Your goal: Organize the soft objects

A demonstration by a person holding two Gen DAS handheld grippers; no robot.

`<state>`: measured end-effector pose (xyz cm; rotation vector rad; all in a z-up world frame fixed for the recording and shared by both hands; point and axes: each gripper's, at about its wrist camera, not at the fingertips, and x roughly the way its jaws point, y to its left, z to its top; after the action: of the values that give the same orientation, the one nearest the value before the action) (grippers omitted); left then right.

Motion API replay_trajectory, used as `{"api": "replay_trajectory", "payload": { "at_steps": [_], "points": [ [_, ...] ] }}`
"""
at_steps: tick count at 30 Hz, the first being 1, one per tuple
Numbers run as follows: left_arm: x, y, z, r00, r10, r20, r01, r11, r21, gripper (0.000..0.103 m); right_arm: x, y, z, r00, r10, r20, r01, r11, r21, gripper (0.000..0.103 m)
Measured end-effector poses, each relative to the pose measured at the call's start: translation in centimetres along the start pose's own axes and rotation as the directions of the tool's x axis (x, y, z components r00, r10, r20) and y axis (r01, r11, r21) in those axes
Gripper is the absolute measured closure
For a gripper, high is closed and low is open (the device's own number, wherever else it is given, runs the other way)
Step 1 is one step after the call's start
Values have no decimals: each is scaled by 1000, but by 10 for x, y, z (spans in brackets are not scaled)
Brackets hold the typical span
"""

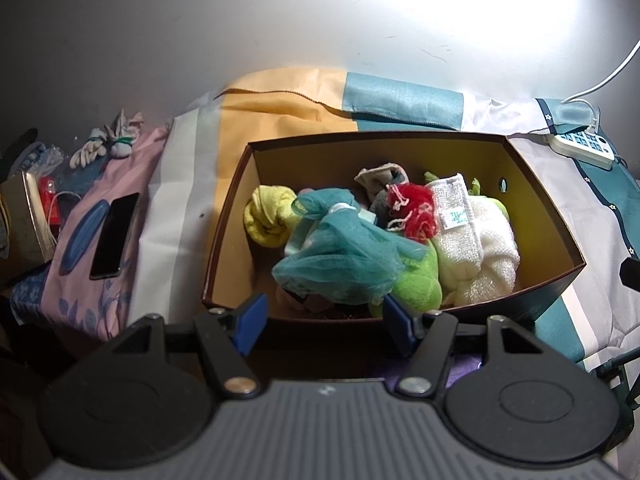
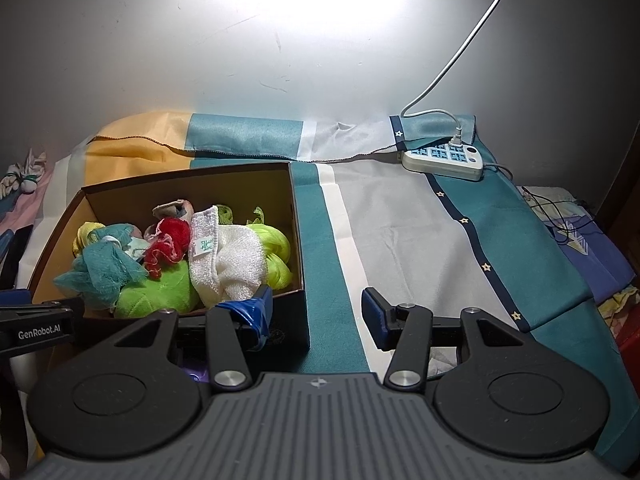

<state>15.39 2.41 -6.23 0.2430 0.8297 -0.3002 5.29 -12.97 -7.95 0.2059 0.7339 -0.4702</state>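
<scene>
A brown cardboard box (image 1: 236, 216) stands on the cloth-covered surface and holds several soft things: a teal mesh puff (image 1: 340, 256), a yellow cloth (image 1: 268, 216), a red yarn ball (image 1: 414, 210), a white knit cloth (image 1: 460, 224), a green plush (image 1: 416, 284) and a grey sock (image 1: 378, 180). My left gripper (image 1: 324, 320) is open and empty at the box's near rim. My right gripper (image 2: 316, 316) is open and empty, at the box's (image 2: 298, 216) near right corner. The teal puff (image 2: 104, 268) and white cloth (image 2: 236, 260) show there too.
A phone (image 1: 114, 236) lies on pink cloth left of the box, with white gloves (image 1: 106, 142) behind it. A power strip (image 2: 442, 158) with a white cable sits at the back right. A striped cloth (image 2: 400, 232) covers the surface right of the box. A wall stands behind.
</scene>
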Motion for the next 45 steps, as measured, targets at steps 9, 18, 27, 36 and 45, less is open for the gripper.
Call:
{"api": "replay_trajectory", "payload": {
  "at_steps": [9, 18, 27, 36, 45],
  "points": [
    [-1, 1, 0, 1000, -5, 5, 5, 1000, -3, 38, 0, 1, 0, 1000, 1, -2, -1, 1000, -2, 69],
    [-3, -1, -2, 999, -27, 19, 27, 1000, 1, 38, 2, 2, -3, 1000, 1, -11, -1, 1000, -6, 69],
    [-6, -1, -2, 999, -23, 34, 23, 1000, -1, 38, -1, 0, -3, 1000, 14, 11, -14, 1000, -4, 69],
    [-4, 0, -3, 999, -19, 31, 19, 1000, -4, 38, 1, 1, -3, 1000, 18, 8, -18, 1000, -5, 69],
    [2, 1, -5, 1000, -17, 8, 17, 1000, -9, 38, 2, 2, -5, 1000, 18, 3, -18, 1000, -5, 69]
  ]
}}
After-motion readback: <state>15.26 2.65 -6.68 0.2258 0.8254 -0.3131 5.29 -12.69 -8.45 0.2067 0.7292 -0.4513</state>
